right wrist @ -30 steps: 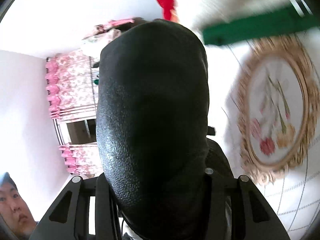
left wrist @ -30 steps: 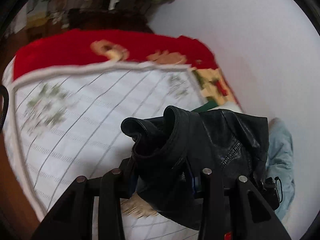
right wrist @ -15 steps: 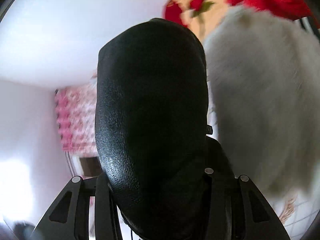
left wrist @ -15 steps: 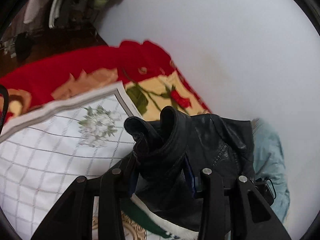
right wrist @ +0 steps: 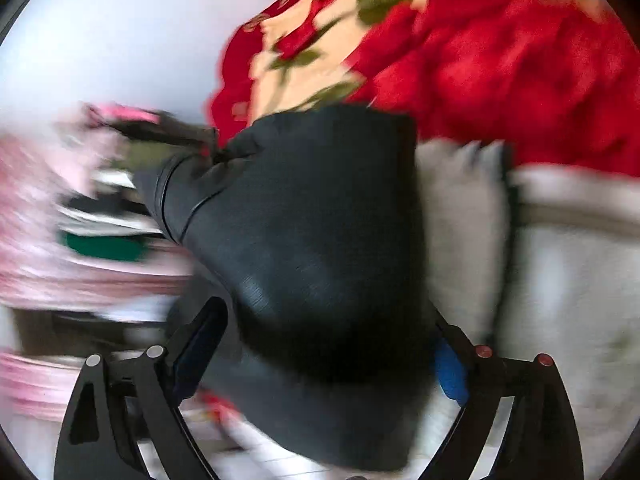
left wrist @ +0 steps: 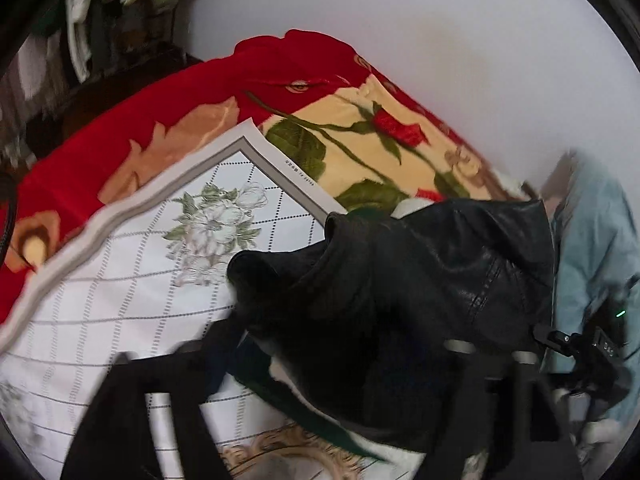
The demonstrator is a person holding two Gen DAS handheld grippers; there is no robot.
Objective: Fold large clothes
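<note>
A black leather jacket lies bunched on the bed, over the white quilted cover. My left gripper has its fingers spread wide, with the jacket's folded edge lying between them. In the right wrist view the jacket fills the middle, blurred by motion. My right gripper also stands wide open, with the jacket's bulk between its fingers. The blue pads show beside the leather.
A red floral blanket covers the far side of the bed against a white wall. A light blue garment lies right of the jacket. Hanging clothes are at the top left. A grey-white cloth lies right of the jacket.
Both grippers have opened from a grip on the jacket. The jacket has dropped lower onto the bed. Both views have swung, the right one strongly.
</note>
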